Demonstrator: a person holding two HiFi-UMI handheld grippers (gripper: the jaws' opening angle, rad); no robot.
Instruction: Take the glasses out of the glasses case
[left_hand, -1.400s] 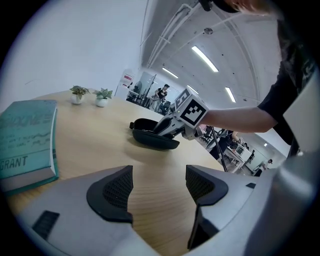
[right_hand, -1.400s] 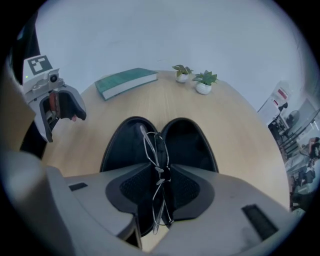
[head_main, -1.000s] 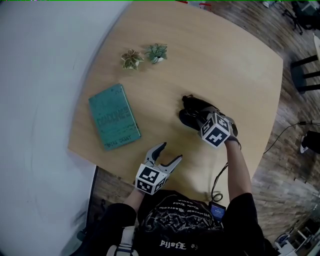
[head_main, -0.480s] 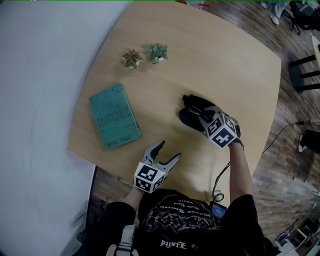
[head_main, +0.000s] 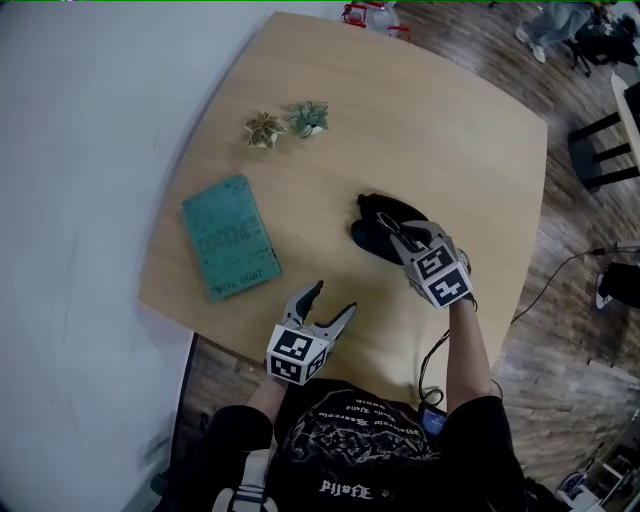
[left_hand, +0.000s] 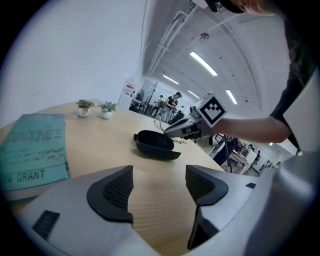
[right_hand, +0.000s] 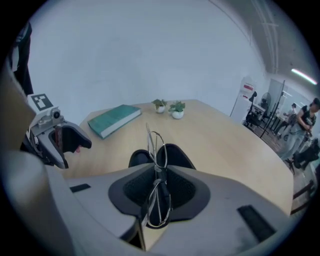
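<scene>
Just above the case (head_main: 372, 238), pinching the glasses (right_hand: 156, 142) in the right gripper (right_hand: 159, 192); holding the left gripper (left_hand: 159, 186) wide, empty, nearby.

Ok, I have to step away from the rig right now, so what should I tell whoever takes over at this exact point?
Right hand-held gripper: shut on the glasses, thin wire frame pinched between its pads, held just above the glasses case.
Left hand-held gripper: open, empty, over the near edge of the table.
Glasses case: open on the table, nothing seen inside.
Done: glasses are out of the case.
Left: probably carry them clear and set them down on bare table.
</scene>
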